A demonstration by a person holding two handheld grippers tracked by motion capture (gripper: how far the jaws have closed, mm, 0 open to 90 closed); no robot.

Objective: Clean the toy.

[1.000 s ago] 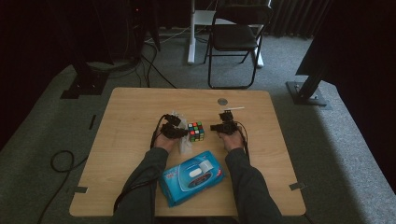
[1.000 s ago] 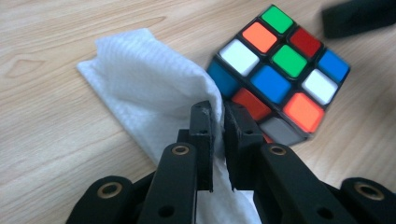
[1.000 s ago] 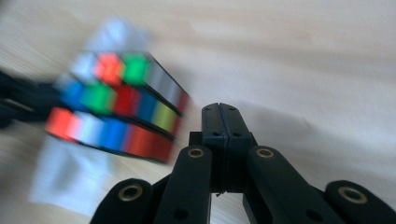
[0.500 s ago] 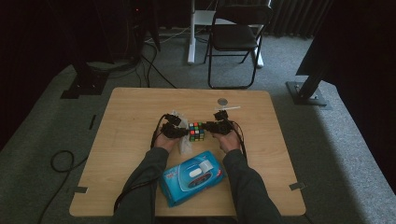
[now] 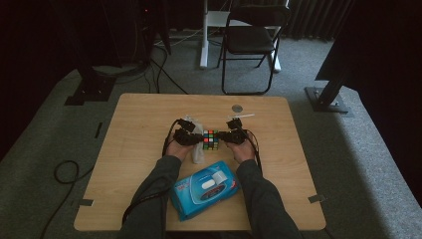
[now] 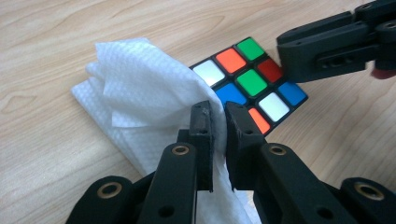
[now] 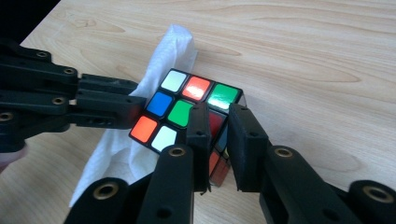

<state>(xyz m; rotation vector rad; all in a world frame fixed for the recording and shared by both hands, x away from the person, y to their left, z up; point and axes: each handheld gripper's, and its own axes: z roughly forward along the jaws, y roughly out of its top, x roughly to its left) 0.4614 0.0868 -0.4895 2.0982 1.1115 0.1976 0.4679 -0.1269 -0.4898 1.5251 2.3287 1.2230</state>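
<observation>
Pinching quilted white tissue (image 6: 154, 100), left hand-held gripper (image 6: 218, 116) nears glossy cube (image 6: 250, 74).

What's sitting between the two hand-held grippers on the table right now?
The Rubik's cube lies between the left hand-held gripper and the right hand-held gripper in the high view. The left one pinches a white wipe against the cube's side.
</observation>
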